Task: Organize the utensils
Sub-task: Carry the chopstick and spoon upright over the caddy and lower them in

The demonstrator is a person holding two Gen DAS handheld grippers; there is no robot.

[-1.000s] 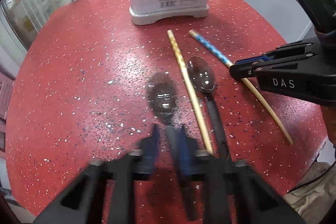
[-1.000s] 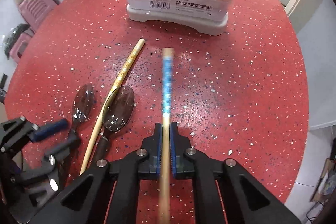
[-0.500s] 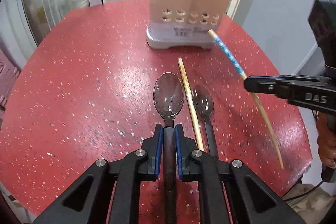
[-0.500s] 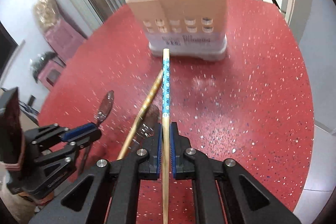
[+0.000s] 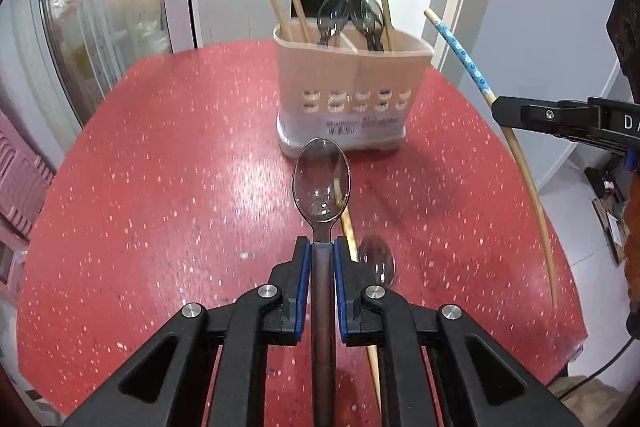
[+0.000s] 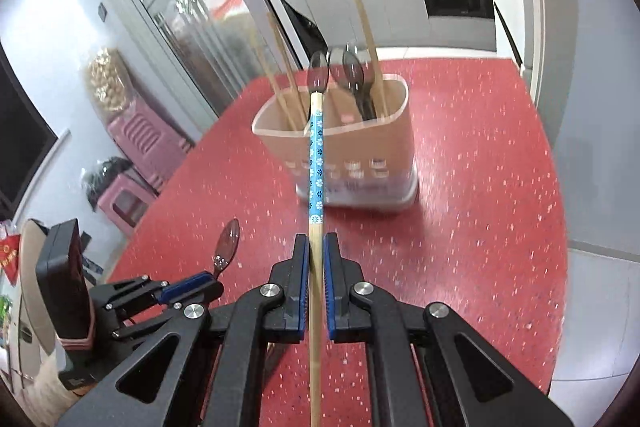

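My left gripper is shut on a dark clear-bowled spoon, held above the red table, bowl pointing at the beige utensil holder. My right gripper is shut on a blue-patterned chopstick, raised and aimed at the holder; this chopstick also shows in the left wrist view. The holder has chopsticks on its left side and dark spoons plus one chopstick on its right. A plain chopstick and another spoon lie on the table under my left gripper.
The table is round, with its edge near on the right. Pink stools stand on the floor to the left. Glass cabinet doors and a kitchen counter are behind the table.
Both grippers have lifted their utensils off the table and tilted up, so the holder now shows from higher. The spoon and blue chopstick are raised toward the holder.
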